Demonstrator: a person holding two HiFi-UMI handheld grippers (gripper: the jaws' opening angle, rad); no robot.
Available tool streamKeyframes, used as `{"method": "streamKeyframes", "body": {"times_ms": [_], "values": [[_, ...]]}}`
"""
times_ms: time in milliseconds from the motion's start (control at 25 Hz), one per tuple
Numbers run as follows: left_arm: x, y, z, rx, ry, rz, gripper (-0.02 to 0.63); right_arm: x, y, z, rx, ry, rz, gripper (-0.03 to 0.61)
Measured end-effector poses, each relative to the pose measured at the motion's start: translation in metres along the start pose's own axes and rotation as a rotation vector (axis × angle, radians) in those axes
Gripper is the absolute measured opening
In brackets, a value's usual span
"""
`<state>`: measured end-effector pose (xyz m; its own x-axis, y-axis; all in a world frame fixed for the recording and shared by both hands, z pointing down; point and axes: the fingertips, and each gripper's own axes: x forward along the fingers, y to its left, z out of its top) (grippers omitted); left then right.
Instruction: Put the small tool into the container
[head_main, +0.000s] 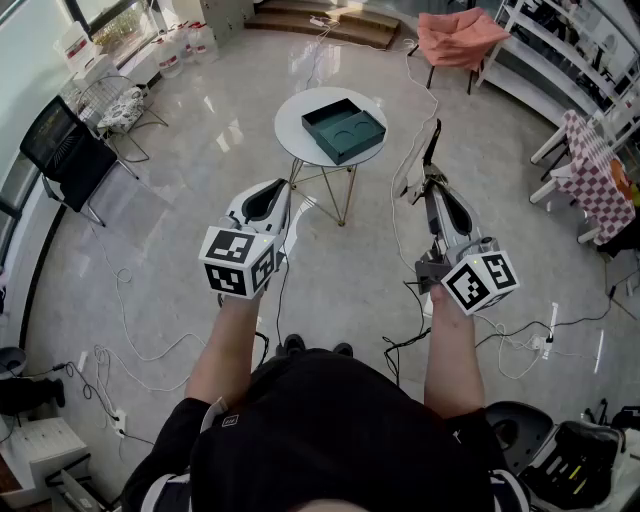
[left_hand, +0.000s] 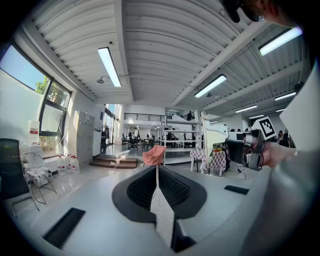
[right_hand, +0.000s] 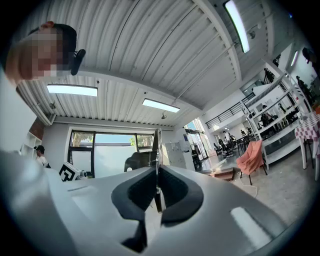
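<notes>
A dark green open container (head_main: 343, 128) sits on a small round white table (head_main: 295, 135) ahead of me. Both grippers are held up at chest height, well short of the table. My right gripper (head_main: 431, 188) is shut on a thin dark small tool (head_main: 433, 148) that sticks out past its fingertips. In the right gripper view the tool (right_hand: 156, 145) shows as a narrow blade clamped between the closed jaws of that gripper (right_hand: 156, 175). My left gripper (head_main: 283, 192) is shut with nothing in it, and in its own view the gripper (left_hand: 156, 172) shows jaws meeting in a line.
Loose cables (head_main: 130, 320) trail over the glossy floor around the table. A black chair (head_main: 65, 150) and a wire rack (head_main: 110, 100) stand at the left. A pink chair (head_main: 458, 38) and a checkered table (head_main: 598, 170) stand at the right.
</notes>
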<state>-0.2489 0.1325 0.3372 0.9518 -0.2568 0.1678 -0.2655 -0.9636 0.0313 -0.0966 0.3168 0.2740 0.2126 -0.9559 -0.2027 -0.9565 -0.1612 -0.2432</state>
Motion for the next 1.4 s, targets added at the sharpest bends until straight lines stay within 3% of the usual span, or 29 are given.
{"method": "streamKeyframes", "body": {"times_ms": [360,560,1040,1400], "values": [[-0.007,-0.016,0.006,0.056,0.011,0.01,0.02,-0.006,0.007,0.001,-0.017,0.032,0.009,0.011],[-0.004,-0.035,0.013,0.058,-0.008,0.0,0.02,-0.028,0.01,-0.002,0.029,0.033,0.051,0.011],[0.024,-0.092,0.017,0.048,-0.031,-0.066,0.02,-0.072,-0.018,-0.006,0.054,0.059,0.017,0.012],[0.082,-0.069,-0.006,0.009,0.011,-0.076,0.02,-0.032,-0.07,-0.036,0.077,0.125,-0.025,0.011]]}}
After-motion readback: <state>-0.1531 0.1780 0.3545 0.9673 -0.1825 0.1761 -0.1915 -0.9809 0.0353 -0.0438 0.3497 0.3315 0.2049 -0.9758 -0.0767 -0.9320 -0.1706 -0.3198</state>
